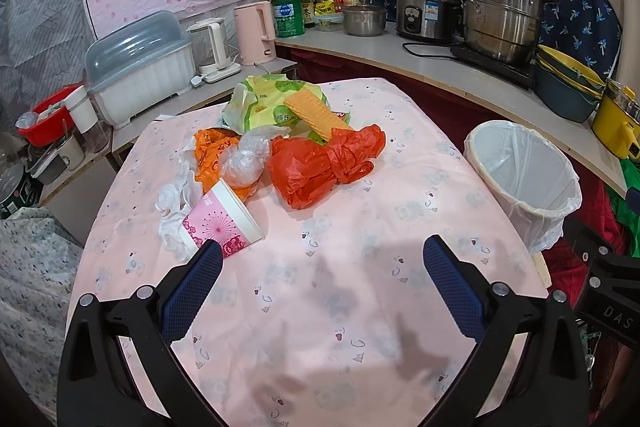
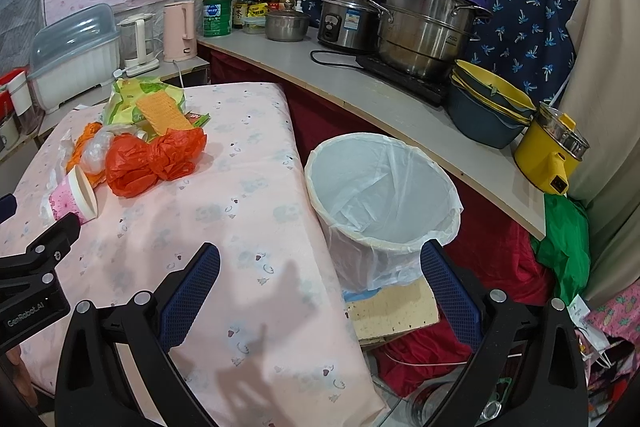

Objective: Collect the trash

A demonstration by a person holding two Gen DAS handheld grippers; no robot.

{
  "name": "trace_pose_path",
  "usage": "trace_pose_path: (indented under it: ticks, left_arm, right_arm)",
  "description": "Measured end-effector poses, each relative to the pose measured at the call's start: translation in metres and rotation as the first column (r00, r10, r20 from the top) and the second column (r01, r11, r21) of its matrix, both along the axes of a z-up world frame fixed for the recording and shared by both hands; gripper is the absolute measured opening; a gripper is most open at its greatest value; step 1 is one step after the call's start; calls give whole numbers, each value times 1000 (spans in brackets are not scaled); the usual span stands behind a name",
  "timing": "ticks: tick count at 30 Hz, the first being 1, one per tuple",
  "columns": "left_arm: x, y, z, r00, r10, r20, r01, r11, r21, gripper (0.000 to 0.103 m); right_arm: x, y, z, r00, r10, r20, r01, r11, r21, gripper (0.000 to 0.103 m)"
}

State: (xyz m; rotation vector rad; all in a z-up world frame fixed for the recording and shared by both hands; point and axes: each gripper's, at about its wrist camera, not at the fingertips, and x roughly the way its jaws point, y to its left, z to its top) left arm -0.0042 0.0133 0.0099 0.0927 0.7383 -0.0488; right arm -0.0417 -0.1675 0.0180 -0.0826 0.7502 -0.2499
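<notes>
In the lower part of the frame the right gripper point(image 2: 320, 267) has its two blue-padded fingers point(image 2: 188, 297) wide apart, with nothing between them. At the left edge the left gripper point(image 2: 36, 263) shows only in part. The trash lies in a heap in the upper left on the pink table cloth point(image 2: 248, 219): a red plastic bag point(image 2: 152, 163), a tipped paper cup point(image 2: 76, 197), a green wrapper point(image 2: 148, 91). The white-lined bin point(image 2: 380, 203) stands at the centre, just beside the table edge.
</notes>
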Motion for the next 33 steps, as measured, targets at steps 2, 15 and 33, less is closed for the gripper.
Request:
trace_pose_path:
  ticks: [2,15,33]
  left_arm:
    - [2,3,0,1000,5,0,-5,1000,-9,96]
    - [40,86,-26,986,159,-53,-161,987,-28,96]
    - [108,181,-37,965,249,-77,-253,966,-57,96]
  right_arm:
    - [3,-2,1,1000,-10,-1,10,1000,3,96]
    - [50,21,-11,1000,0,-14,0,999,38,96]
    - [162,117,-21,988,155,-12,-154,986,63,96]
